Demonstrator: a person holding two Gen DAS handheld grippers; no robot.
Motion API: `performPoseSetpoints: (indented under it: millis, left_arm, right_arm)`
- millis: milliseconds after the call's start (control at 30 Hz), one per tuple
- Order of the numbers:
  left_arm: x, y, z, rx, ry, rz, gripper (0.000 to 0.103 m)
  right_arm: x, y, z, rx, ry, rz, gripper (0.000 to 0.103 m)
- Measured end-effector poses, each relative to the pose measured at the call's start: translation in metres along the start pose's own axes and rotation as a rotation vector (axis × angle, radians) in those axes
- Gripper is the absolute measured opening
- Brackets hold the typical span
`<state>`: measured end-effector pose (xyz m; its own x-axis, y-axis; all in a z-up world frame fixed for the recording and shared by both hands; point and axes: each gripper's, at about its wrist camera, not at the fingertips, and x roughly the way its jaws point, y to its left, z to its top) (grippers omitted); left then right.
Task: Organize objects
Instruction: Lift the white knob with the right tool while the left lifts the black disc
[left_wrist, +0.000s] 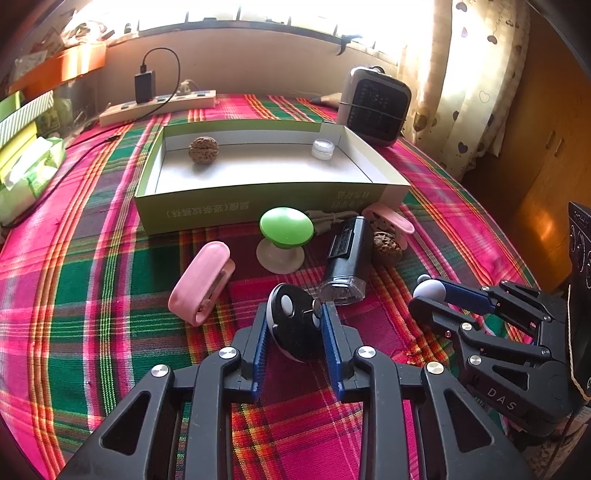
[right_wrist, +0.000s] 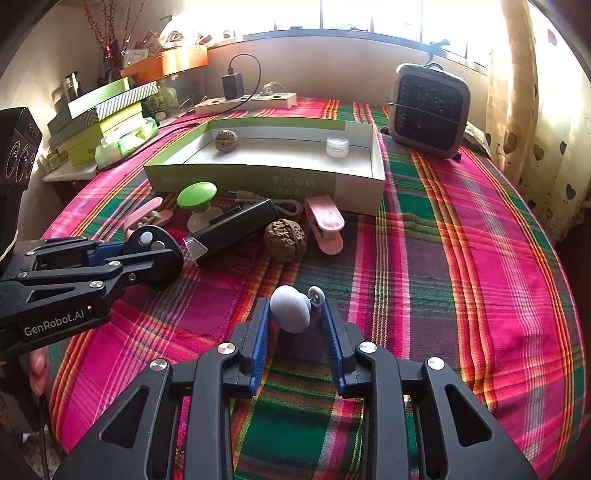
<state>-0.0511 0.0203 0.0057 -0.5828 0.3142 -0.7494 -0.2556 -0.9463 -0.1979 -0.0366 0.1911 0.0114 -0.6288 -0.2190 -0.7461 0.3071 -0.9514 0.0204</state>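
Observation:
My left gripper (left_wrist: 295, 314) is shut on a black oval remote with white buttons (left_wrist: 291, 325), just above the plaid cloth; it also shows in the right wrist view (right_wrist: 155, 254). My right gripper (right_wrist: 295, 314) is shut on a pale grey mushroom-shaped knob (right_wrist: 290, 312), seen from the left wrist view (left_wrist: 430, 290). An open green-and-white box (left_wrist: 221, 212) holds a walnut (left_wrist: 203, 148) and a small clear jar (left_wrist: 322, 148). In front of it lie a green mushroom knob (left_wrist: 286, 227), a pink clip (left_wrist: 201, 282), a black cylinder device (left_wrist: 347, 266), a second walnut (left_wrist: 386, 248) and another pink clip (left_wrist: 391, 219).
A grey fan heater (left_wrist: 376, 105) stands at the back right. A power strip with a charger (left_wrist: 155, 103) lies along the back wall. Stacked green boxes and tissue packs (left_wrist: 26, 162) sit at the left. A grey cable (left_wrist: 332, 218) lies by the box front.

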Motion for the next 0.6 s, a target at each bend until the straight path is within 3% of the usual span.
performPoseSetpoints:
  millis: [267, 600]
  left_arm:
    - [-0.0006, 0.0004, -0.0003, 0.003, -0.002, 0.005, 0.025]
    - [-0.0010, 0.0009, -0.0006, 0.003, -0.004, 0.007, 0.025]
  right_arm:
    - [-0.0006, 0.0006, -0.0005, 0.000, -0.001, 0.000, 0.023]
    - [-0.0003, 0.0004, -0.0004, 0.000, -0.001, 0.000, 0.023]
